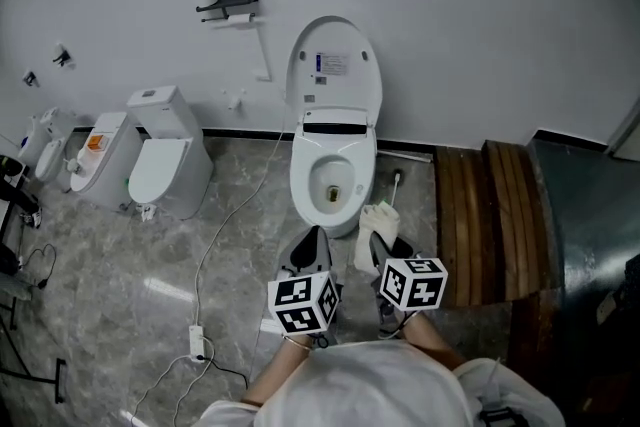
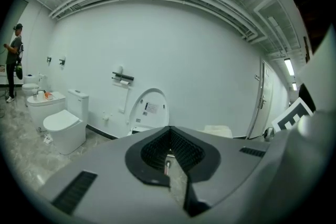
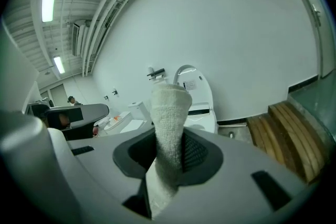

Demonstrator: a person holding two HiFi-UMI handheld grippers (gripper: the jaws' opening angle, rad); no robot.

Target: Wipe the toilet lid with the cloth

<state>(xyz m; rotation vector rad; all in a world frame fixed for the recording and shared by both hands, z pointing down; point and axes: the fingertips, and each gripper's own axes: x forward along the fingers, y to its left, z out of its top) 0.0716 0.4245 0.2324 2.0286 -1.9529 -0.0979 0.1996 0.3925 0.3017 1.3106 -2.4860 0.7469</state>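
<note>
A white toilet stands against the far wall with its lid raised upright over the open bowl. In front of the bowl, my right gripper is shut on a white cloth, whose free end sticks up past the jaws. In the right gripper view the cloth is clamped in the gripper, with the lid beyond it. My left gripper hovers just left of it, shut and holding nothing. From the left gripper view, the gripper points toward the lid.
Two more white toilets stand to the left along the wall. A wooden slatted platform lies to the right. A white cable and power strip lie on the marble floor. A person stands far left.
</note>
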